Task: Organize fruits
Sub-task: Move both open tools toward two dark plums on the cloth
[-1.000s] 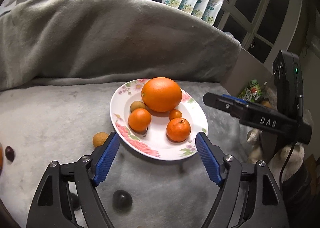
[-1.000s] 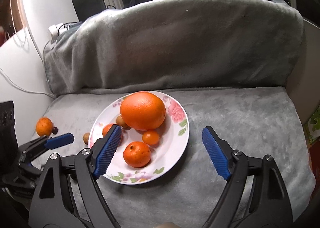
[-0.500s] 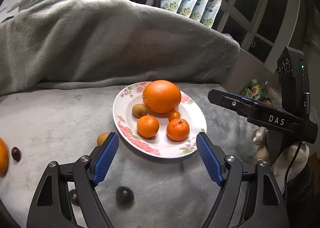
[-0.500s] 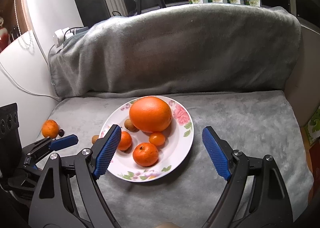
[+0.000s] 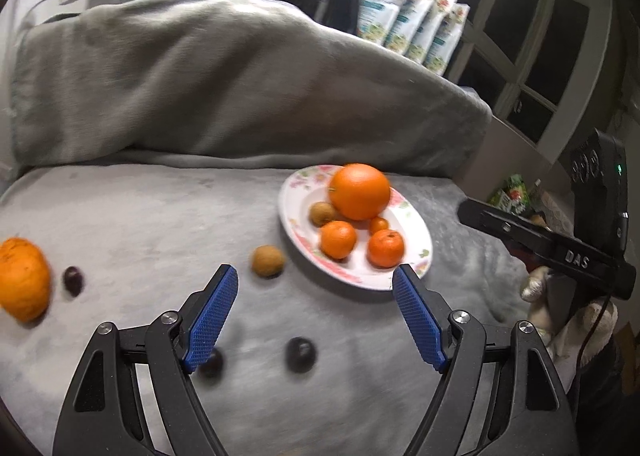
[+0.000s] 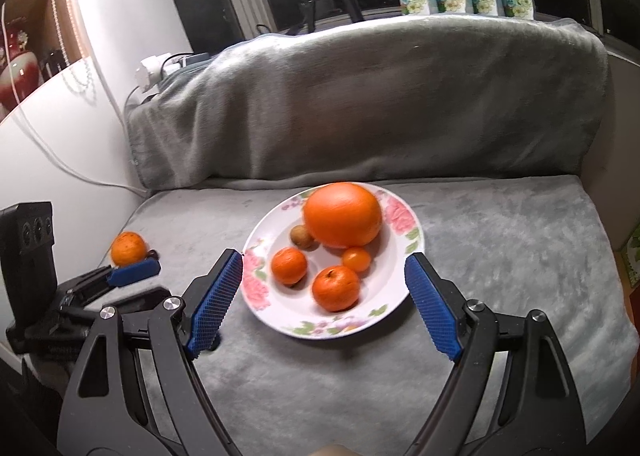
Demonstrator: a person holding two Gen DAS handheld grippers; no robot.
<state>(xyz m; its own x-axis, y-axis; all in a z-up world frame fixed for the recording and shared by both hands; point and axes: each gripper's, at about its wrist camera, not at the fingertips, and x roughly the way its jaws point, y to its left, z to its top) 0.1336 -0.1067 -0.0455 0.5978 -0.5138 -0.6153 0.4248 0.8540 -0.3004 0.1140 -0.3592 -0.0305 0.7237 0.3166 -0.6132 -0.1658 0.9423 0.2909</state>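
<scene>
Jaws of left gripper (image 5: 314,284) spread wide, empty; dark plum (image 5: 300,354) lies between them, brown fruit (image 5: 267,261) just beyond. Right gripper (image 6: 324,272) likewise spread, empty, flanking plate (image 6: 394,306) of oranges.

Soft cloth, glossy plate, textured plastic.
You see a grey fleecy blanket (image 6: 500,240), matt and napped; a glazed, shiny floral plate (image 6: 404,216); a dimpled orange (image 6: 342,214); right claw (image 6: 324,292) pads (image 6: 216,296) of blue cross-hatched plastic, black matt arms, bright metal screws (image 6: 172,302).
</scene>
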